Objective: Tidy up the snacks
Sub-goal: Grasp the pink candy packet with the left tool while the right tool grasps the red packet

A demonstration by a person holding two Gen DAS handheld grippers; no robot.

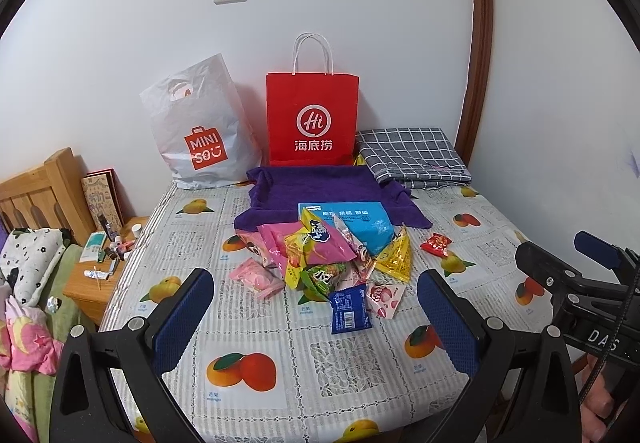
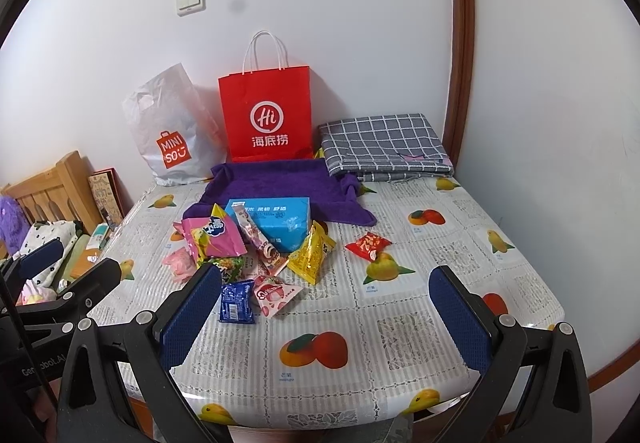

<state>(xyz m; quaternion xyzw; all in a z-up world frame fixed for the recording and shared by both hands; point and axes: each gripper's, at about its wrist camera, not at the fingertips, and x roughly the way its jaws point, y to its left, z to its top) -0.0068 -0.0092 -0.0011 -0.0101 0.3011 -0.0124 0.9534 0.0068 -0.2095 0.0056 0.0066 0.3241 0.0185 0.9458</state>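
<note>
Snack pile (image 1: pixel 320 259) (image 2: pixel 248 255) sat mid-worktop, spilling off the front of a light-blue pack (image 1: pixel 352 223) (image 2: pixel 280 221) that lay on the front edge of a purple towel (image 1: pixel 320 191) (image 2: pixel 276 183). Blue packet (image 1: pixel 350 309) (image 2: pixel 237 301) and pink packet (image 1: pixel 382 297) (image 2: pixel 276 293) were the nearest pieces to the front edge. Red packet (image 1: pixel 436 244) (image 2: pixel 367 244) lay alone, toward the right edge. Worktop (image 1: pixel 340 355) (image 2: pixel 360 335) front half was bare tablecloth between pile and front edge. Red paper bag (image 1: pixel 312 123) (image 2: pixel 266 119), white Miniso bag (image 1: pixel 200 131) (image 2: pixel 172 135) and folded checked cloth (image 1: pixel 412 155) (image 2: pixel 384 143) lined the back edge against the wall. Left gripper (image 1: pixel 316 323) spread wide, holding nothing, over the front area. Right gripper (image 2: pixel 326 317) likewise spread, holding nothing. Nightstand (image 1: pixel 104 275) stood off the left edge.
</note>
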